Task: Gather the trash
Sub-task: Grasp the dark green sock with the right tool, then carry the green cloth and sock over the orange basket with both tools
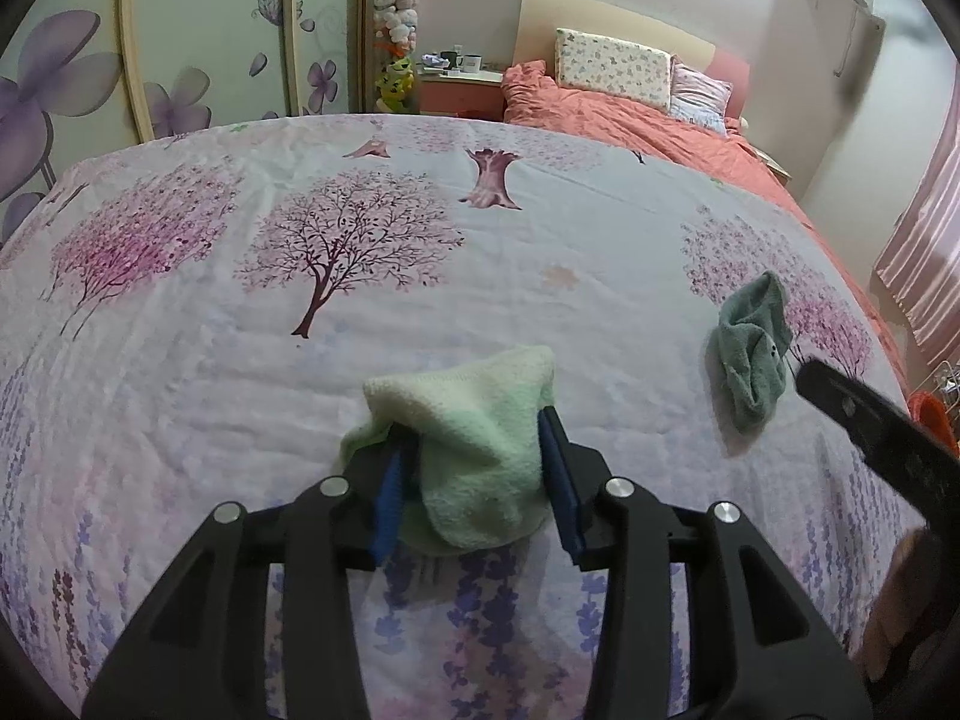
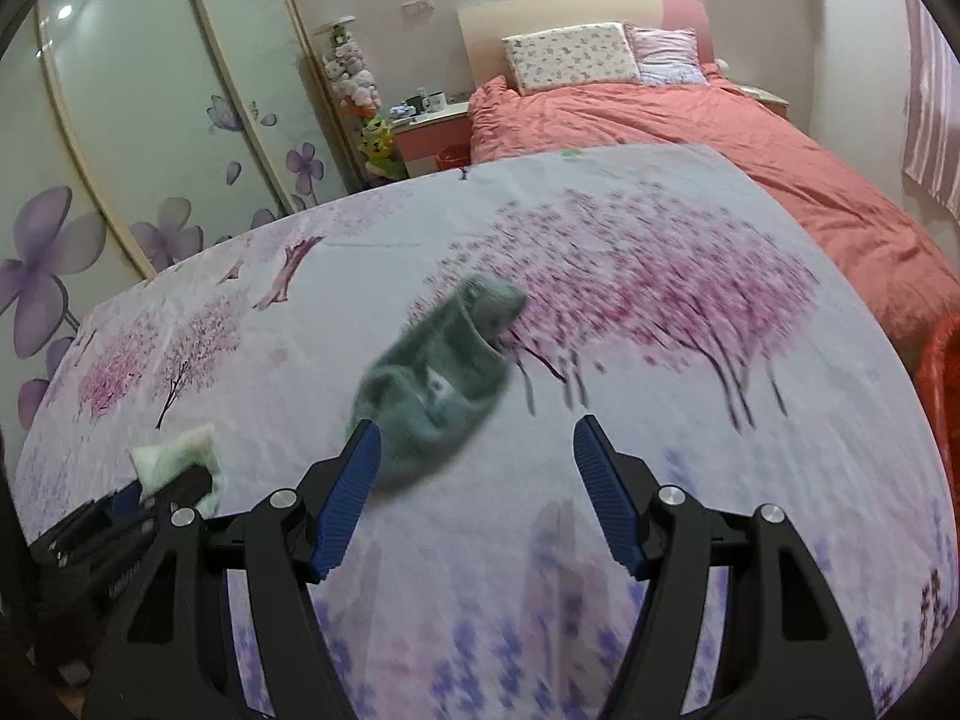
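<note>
Pale green cloth (image 1: 480,438) is sitting clamped between the left gripper (image 1: 477,480) fingers, low over the tree-print sheet (image 1: 300,360). Right gripper (image 2: 474,480) is hovering with fingers spread wide, just short of the darker green cloth (image 2: 444,372) lying on the sheet.

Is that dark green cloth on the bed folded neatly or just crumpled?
Crumpled. The dark green cloth lies bunched in an uneven heap on the bedsheet, with lumpy folds and no flat edges.
</note>
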The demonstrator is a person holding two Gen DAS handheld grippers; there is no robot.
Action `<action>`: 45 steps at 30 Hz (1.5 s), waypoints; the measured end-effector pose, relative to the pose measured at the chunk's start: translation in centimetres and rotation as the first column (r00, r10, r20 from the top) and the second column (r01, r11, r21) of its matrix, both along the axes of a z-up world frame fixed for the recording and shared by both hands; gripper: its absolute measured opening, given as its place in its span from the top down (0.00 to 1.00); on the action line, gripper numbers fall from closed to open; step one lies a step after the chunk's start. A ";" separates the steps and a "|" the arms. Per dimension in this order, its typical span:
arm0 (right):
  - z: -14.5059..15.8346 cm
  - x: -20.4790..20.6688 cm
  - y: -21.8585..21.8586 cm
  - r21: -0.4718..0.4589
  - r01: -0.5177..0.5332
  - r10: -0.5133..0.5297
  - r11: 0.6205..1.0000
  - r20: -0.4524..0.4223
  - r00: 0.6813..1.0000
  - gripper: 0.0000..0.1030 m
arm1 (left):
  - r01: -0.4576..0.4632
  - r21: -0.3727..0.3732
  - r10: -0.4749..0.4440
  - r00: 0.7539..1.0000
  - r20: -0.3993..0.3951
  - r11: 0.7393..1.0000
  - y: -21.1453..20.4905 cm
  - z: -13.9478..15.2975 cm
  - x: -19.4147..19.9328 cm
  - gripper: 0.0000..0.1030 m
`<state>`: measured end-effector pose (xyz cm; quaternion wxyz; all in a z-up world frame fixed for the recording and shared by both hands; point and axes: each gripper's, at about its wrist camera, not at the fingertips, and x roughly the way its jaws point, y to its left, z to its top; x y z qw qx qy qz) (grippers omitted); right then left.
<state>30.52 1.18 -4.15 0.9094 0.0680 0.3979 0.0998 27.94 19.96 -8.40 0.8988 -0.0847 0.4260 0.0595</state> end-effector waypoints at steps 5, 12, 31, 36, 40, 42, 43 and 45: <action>-0.5 2.0 1.4 -0.013 -0.023 0.022 1.000 -0.028 0.999 0.35 | 0.001 0.006 -0.001 1.000 -0.002 1.000 -0.1 0.0 0.0 0.59; -1.5 2.5 2.9 -0.109 -0.064 0.058 0.992 -0.059 0.997 0.52 | 0.002 0.021 -0.001 1.000 -0.007 1.000 -0.4 0.0 0.0 0.59; 0.0 -2.7 -5.6 -0.072 0.045 -0.048 0.996 -0.042 0.998 0.87 | 0.073 -0.058 -0.072 0.997 0.022 0.996 -0.2 0.2 -0.2 0.83; 1.9 -4.5 -8.4 -0.044 0.086 -0.085 0.995 0.015 0.996 0.87 | 0.099 -0.073 -0.093 0.993 0.075 0.992 -0.8 1.6 -1.2 0.85; 3.3 -5.7 -10.2 -0.024 0.110 -0.109 0.994 0.056 0.993 0.87 | 0.133 -0.065 -0.124 0.985 0.120 0.989 -2.5 3.8 -1.8 0.85; 4.1 -6.4 -11.3 -0.017 0.124 -0.122 0.992 0.080 0.989 0.87 | 0.161 -0.048 -0.153 0.978 0.145 0.986 -3.9 5.1 -2.1 0.85; 4.6 -6.9 -11.9 -0.013 0.133 -0.131 0.991 0.097 0.987 0.87 | 0.172 -0.039 -0.164 0.974 0.153 0.984 -4.5 5.6 -2.2 0.85; 5.3 -7.6 -12.8 -0.008 0.148 -0.146 0.989 0.121 0.982 0.87 | 0.198 -0.019 -0.192 0.966 0.172 0.980 -6.1 6.7 -2.5 0.85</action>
